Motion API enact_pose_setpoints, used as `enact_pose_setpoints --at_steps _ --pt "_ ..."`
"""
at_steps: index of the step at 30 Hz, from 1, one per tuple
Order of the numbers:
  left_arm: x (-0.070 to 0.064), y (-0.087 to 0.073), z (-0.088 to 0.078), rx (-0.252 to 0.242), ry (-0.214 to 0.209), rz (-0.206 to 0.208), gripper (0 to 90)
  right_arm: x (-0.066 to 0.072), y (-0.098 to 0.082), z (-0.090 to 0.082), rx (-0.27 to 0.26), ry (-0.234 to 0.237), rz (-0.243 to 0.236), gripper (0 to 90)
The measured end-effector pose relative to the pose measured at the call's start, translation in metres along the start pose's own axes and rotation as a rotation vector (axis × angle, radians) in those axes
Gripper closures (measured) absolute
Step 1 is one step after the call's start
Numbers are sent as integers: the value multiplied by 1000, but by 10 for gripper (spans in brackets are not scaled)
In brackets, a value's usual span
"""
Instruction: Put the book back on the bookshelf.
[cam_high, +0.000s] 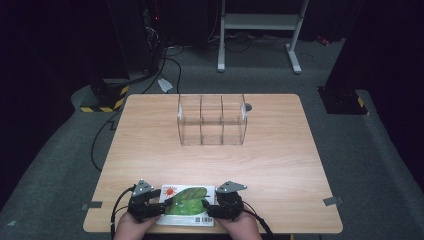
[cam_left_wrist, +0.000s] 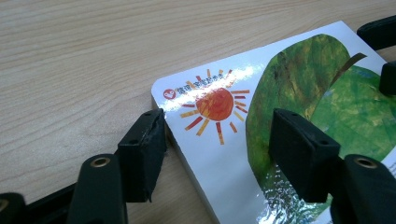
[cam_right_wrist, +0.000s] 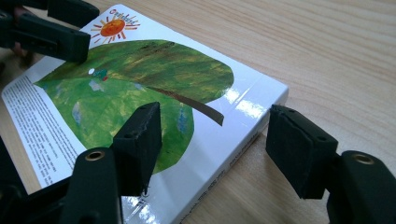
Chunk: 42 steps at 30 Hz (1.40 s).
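Board book (cam_high: 186, 205) with a sun and a big green leaf on its glossy cover lies flat on the wooden worktop (cam_high: 270, 150), close to the near edge, between the two hands. Left tool (cam_high: 150, 203) sits at the book's left end; in the left gripper view its jaws straddle the corner by the sun, one pad touching the book's edge (cam_left_wrist: 161, 123) and the other over the cover, so the jaws stand open around the corner without clamping it. Right tool (cam_high: 220, 202) is at the book's right end; in the right gripper view one jaw hangs over the leaf and the other stands off the book's side, open, apart from it. A clear three-compartment organiser (cam_high: 212, 119) stands well apart, toward the far side of the worktop.
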<state>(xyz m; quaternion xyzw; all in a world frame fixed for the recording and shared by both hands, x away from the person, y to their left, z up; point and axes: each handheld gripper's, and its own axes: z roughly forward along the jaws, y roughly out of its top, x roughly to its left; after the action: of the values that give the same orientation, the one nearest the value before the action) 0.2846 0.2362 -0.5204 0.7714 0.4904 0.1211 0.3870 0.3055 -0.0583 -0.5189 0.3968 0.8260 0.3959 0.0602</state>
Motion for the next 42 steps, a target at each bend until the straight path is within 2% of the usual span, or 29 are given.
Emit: enact_pose_setpoints --at_steps 4,6,11,16,21,22,26,34,42 --pt "-1 -1 0 -14 11 -9 384 1 1 0 6 -5 -6 369" --pt "-3 0 0 -24 34 8 408 2 1 0 7 -13 -8 372" --pt "-5 1 4 -42 42 20 422 0 3 0 -17 -50 -26 406" --pt "-7 5 9 -50 52 23 428 -4 5 0 -14 -62 -22 410" --pt "-9 8 14 -55 50 5 431 -8 6 -1 -20 -79 -24 415" --pt "-9 8 14 -55 50 5 432 -9 7 0 -25 -87 -42 415" --pt "-11 13 20 -60 54 7 434 -13 8 0 -31 -101 -34 414" --pt "-12 25 34 -69 43 29 435 -28 11 -2 -39 -124 11 414" --pt "-12 44 50 -48 33 47 442 -38 11 -4 -56 -151 29 412"
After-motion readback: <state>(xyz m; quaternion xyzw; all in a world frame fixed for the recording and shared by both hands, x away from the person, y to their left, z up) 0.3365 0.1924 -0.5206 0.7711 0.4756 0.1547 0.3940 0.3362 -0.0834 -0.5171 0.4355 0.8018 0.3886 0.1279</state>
